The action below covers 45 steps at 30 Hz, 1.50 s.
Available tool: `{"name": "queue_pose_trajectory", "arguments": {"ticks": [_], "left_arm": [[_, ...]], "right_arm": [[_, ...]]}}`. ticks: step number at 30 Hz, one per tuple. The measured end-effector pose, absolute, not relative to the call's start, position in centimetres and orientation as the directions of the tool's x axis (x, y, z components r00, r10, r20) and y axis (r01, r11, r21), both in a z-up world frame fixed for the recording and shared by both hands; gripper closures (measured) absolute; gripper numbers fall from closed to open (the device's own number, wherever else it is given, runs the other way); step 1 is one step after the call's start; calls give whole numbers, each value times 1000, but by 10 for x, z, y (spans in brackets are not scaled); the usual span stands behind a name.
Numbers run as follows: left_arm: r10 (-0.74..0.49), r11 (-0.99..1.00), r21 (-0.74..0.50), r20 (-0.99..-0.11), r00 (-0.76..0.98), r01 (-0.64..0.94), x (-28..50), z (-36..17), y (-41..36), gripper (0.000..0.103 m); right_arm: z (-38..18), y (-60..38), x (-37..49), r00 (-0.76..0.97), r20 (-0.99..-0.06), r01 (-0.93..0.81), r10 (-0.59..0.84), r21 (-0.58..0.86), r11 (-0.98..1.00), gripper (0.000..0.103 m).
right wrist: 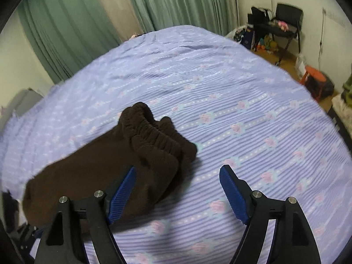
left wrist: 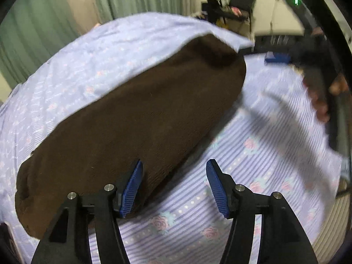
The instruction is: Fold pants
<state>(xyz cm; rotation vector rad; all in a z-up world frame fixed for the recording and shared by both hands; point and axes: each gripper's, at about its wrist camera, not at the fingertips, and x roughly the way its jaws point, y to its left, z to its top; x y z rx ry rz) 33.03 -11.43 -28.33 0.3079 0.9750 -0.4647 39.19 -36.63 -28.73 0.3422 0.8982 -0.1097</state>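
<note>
Dark brown fleece pants [left wrist: 132, 118] lie folded in a long band on a lilac flowered bedsheet [left wrist: 253, 165]. In the right wrist view the pants [right wrist: 105, 167] show their gathered elastic waistband [right wrist: 154, 132] at the far end. My left gripper [left wrist: 173, 187] is open and empty, its left finger over the pants' near edge. My right gripper [right wrist: 178, 193] is open and empty, its left finger over the pants. The right gripper also shows blurred at the far right of the left wrist view [left wrist: 279, 58], held by a hand.
The bed [right wrist: 220, 77] fills both views. Green curtains [right wrist: 176, 2] hang behind it. A black chair [right wrist: 286, 19] with clutter and an orange stool [right wrist: 314, 79] stand on the floor at the far right.
</note>
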Motion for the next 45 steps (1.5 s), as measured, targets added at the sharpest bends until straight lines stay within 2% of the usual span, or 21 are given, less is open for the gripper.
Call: {"name": "queue_pose_trajectory", "arguments": {"ticks": [9,20,21,25,27,34,38,45], "left_arm": [[-150,972,-28,-839,523,234,376,-279,-75,40],[-86,979,25,-847,525,200,397,-294,-69,40],[-80,979,31,-848,523,200,399,-296,-68,40],[-52,983,45,-862,505,178,409,-310,-61,40],[-55,986,28,-876,480,164,414,-320,-57,40],[-22,973,88,-884,466,214,417,-333,-67,36],[-63,981,30,-887,458,193,415,-315,-56,37],[-130,990,-80,-853,505,119,397,-254,-17,37]], "right_arm": [[-320,-364,438,547,-828,317,125,343,884,25],[-365,-366,463,465,-871,362,160,352,863,25],[-366,-364,463,464,-872,359,154,344,868,26],[-364,-358,465,458,-876,326,148,321,889,47],[-360,-354,464,453,-880,313,143,307,899,54],[-336,-348,461,461,-881,298,105,266,917,69],[-304,-338,451,502,-862,281,70,239,930,72],[-226,-276,430,576,-817,216,-22,126,968,72]]}}
